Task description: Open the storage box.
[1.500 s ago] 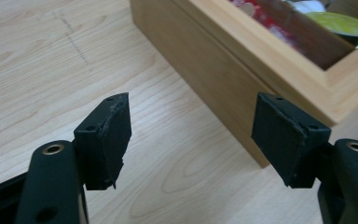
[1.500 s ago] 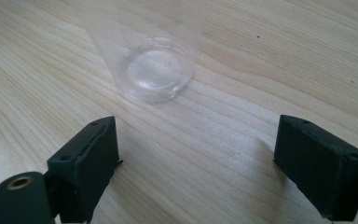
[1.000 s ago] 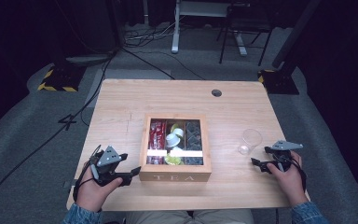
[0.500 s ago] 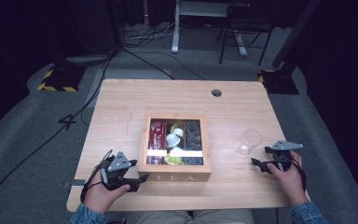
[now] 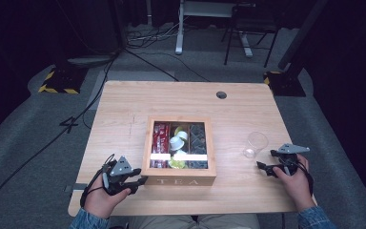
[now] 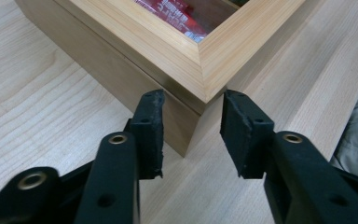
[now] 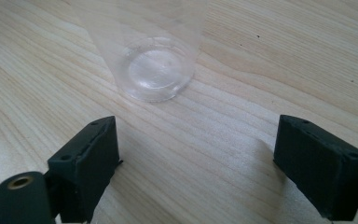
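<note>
**Left gripper at the tea box corner**

The wooden tea box (image 5: pixel 178 151) sits at the centre of the table (image 5: pixel 124 100), its glass lid down. At its 8 o'clock corner, the left gripper (image 5: pixel 138 182) straddles the near left corner of the box; its jaws have just been closing, and a narrow gap shows beside each pad (image 6: pixel 150 133). At the box's 3 o'clock stands a clear plastic cup (image 5: pixel 256 144). The right gripper (image 5: pixel 263 168), jaws wide apart and holding nothing, rests at the cup's 5 o'clock, just short of it.

I see a pale wooden tea box (image 5: pixel 179 180) with light lettering and red packets (image 5: pixel 160 138) inside, a clear colourless plastic cup (image 5: pixel 256 144), black grippers with grey top plates, and a light, fine-grained wooden worktop (image 5: pixel 124 102).
</note>
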A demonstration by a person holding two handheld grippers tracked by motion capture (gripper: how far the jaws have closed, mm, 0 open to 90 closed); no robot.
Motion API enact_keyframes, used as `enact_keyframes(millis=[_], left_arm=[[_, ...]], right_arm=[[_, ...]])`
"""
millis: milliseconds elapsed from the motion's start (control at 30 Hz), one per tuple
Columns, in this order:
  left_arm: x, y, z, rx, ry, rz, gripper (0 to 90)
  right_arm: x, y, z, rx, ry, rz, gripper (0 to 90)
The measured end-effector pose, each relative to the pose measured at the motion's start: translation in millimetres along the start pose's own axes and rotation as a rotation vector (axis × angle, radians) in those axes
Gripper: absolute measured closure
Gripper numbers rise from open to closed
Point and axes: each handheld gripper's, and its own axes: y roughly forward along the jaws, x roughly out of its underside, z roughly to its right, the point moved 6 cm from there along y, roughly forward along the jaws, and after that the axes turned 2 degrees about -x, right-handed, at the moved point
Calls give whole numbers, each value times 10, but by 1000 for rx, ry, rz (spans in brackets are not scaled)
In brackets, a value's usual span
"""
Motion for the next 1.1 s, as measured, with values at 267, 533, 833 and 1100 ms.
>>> enact_keyframes(millis=[267, 533, 833, 1100], left_arm=[[4, -46, 9, -16, 54, 6, 718], [-20, -76, 13, -4, 53, 15, 768], [-107, -172, -8, 15, 47, 64, 784], [-177, -238, -29, 22, 45, 100, 782]], right_arm=[[20, -32, -46, 6, 6, -2, 169], [-138, -265, -218, -12, -31, 45, 253], [-385, -556, -588, -75, -74, 120, 284], [-634, -638, -974, -159, -139, 143, 268]])
